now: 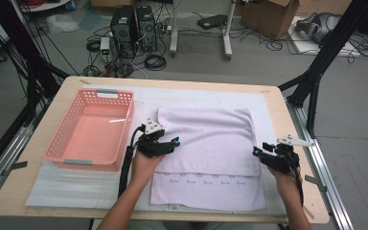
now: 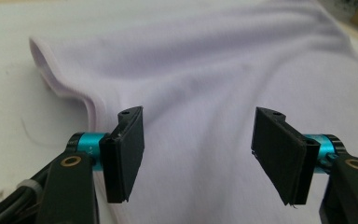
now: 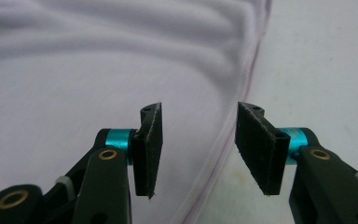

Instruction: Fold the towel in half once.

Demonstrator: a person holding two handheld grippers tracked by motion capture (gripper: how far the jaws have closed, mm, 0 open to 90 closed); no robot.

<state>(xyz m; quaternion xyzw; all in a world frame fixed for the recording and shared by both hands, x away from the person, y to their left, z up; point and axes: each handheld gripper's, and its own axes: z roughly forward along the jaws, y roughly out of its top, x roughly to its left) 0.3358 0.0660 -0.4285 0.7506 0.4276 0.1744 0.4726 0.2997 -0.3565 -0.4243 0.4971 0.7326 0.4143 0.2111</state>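
Note:
A lilac towel [image 1: 206, 139] lies folded on a white mat [image 1: 72, 184], its lower layer sticking out toward me with a row of small printed marks. My left gripper [image 1: 175, 142] hovers at the towel's left edge, open; in the left gripper view the cloth [image 2: 214, 70] lies under the gripper [image 2: 199, 156] with nothing pinched between the pads. My right gripper [image 1: 258, 151] sits at the towel's right edge, also open. In the right gripper view the towel's hemmed edge [image 3: 242, 93] runs below the gap of the gripper [image 3: 199, 149], untouched by the pads.
A pink plastic basket [image 1: 57, 143] stands empty on the left part of the wooden table [image 1: 14, 191]. Beyond the table's far edge are computer towers [image 1: 133, 28], cables and a cardboard box [image 1: 268, 17] on the floor.

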